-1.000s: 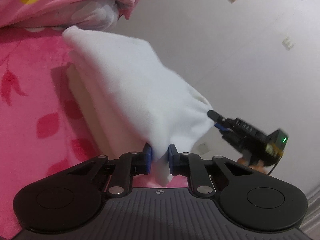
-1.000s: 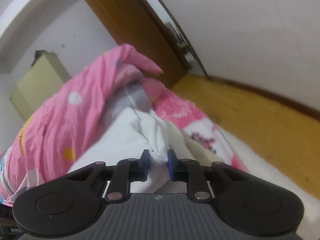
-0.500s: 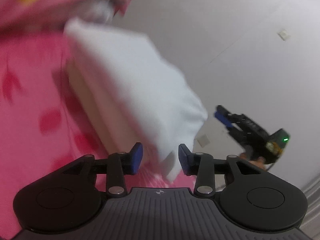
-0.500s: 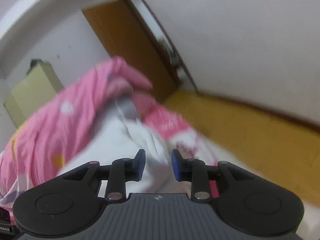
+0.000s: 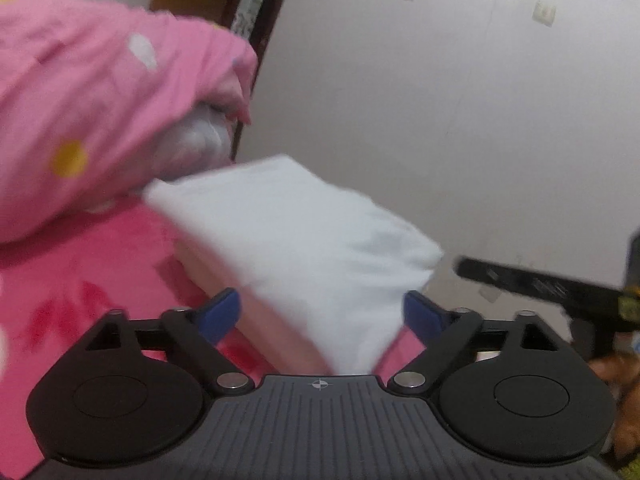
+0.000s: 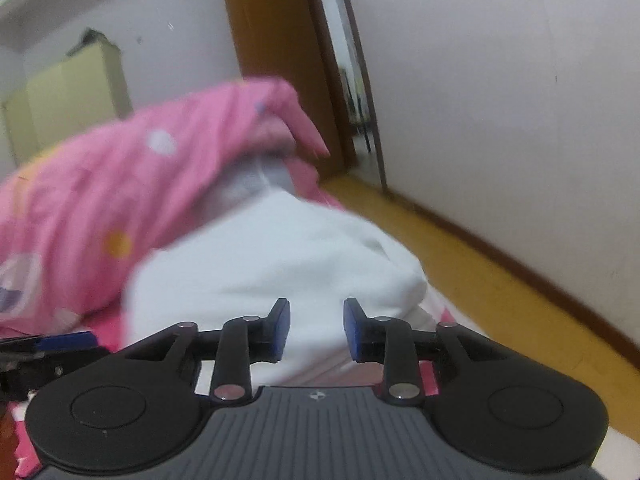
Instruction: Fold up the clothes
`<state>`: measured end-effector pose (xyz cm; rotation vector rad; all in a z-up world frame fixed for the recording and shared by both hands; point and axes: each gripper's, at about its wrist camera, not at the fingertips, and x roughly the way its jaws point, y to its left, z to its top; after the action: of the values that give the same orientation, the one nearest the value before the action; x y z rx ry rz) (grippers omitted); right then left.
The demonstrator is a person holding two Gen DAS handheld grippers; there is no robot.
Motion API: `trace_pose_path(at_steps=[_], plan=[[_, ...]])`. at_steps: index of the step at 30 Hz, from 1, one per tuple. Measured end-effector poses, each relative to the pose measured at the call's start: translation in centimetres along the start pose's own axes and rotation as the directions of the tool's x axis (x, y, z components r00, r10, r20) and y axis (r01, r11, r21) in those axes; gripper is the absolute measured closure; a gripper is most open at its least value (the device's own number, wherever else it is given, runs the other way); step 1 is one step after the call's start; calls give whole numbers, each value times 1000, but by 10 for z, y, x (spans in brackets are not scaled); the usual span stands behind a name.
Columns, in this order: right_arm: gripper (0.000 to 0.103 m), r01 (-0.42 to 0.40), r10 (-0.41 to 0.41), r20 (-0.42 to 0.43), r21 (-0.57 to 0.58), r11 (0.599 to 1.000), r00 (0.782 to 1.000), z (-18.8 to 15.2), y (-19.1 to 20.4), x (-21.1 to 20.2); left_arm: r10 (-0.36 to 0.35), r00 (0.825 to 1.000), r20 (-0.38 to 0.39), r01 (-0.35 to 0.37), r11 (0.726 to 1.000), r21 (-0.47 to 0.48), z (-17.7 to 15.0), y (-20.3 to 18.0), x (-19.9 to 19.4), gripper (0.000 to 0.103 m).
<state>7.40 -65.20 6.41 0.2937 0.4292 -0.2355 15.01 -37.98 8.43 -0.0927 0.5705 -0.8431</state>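
Left wrist view: the folded white cotton garment [image 5: 304,232] was framed, untouched, by the widely opening left gripper [image 5: 320,312]. The right gripper [image 6: 316,328] was opening narrowly, nothing pinched. The released fold could be sprung loose on the soft pink bedsheet [image 5: 80,280].

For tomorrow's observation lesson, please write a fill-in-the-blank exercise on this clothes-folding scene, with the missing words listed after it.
1. The folded garment lying on the bed is ____ in colour.
2. The bunched quilt behind the garment is ____ with white and yellow dots.
3. The pads on the left gripper are ____ in colour.
4. In the right wrist view, the floor beside the bed is a ____ colour.

Missing words: white; pink; blue; yellow
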Motion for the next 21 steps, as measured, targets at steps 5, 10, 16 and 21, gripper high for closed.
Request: trace_pose_path(at_steps=[5, 10, 16, 21], plan=[[42, -18, 19, 17, -31, 999, 1000, -28, 45, -93, 47, 997, 57, -50, 998, 48, -5, -2, -87, 0], [19, -32, 32, 36, 10, 999, 999, -66, 88, -163, 95, 993, 63, -100, 992, 73, -28, -11, -158, 0], [0, 121, -119, 57, -38, 992, 991, -111, 147, -221, 154, 987, 35, -157, 983, 94, -61, -7, -199, 0], [0, 228, -225, 48, -52, 972, 973, -136, 186, -245, 163, 984, 66, -170, 978, 121, -84, -7, -224, 0]])
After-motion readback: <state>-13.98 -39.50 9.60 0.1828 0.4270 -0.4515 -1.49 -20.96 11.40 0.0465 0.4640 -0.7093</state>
